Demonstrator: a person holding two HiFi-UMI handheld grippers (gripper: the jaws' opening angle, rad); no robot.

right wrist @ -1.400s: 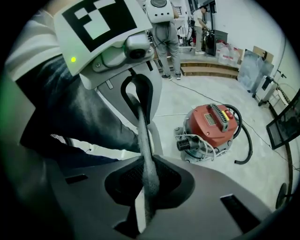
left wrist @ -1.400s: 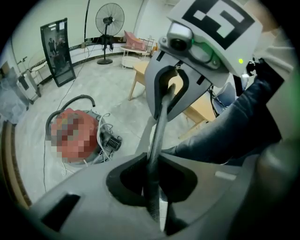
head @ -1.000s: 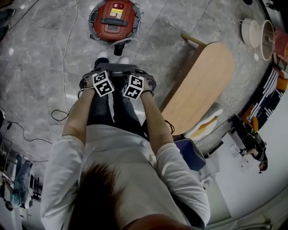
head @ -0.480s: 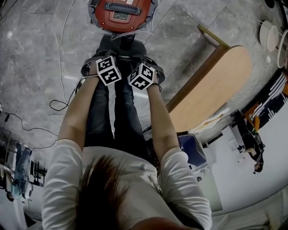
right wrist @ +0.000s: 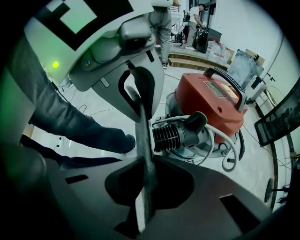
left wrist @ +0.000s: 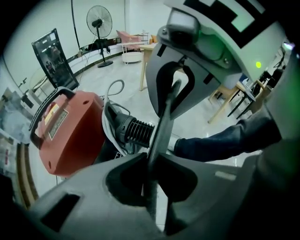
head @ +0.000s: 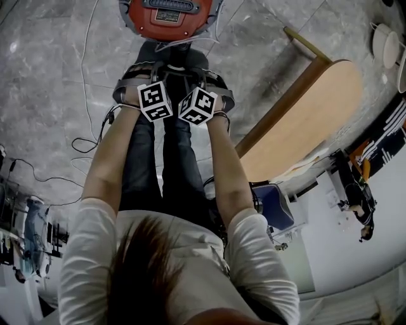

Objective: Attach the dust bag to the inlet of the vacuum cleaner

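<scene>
**DUST BAG PINCHED IN BOTH GRIPPERS**

Head view: shows left gripper [head: 143,79] and right gripper [head: 209,81] side by side, holding dust bag [head: 170,63] near vacuum cleaner [head: 166,16] at 12 o'clock.

Left gripper view: shows left gripper [left wrist: 151,164] pinching dust bag [left wrist: 164,122] edge; vacuum cleaner [left wrist: 70,131] at 9 o'clock.

Right gripper view: shows right gripper [right wrist: 146,173], just tightened, pinching dust bag [right wrist: 143,126] edge; vacuum cleaner [right wrist: 211,98] at 2 o'clock.

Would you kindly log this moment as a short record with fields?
vacuum: red, with a carry handle on top
inlet: black, ribbed, pointing toward the grippers
bag: thin grey edge seen edge-on, held from both sides just short of the inlet, not yet attached
left gripper: shut on bag
right gripper: shut on bag, jaws just closed a little tighter
</scene>
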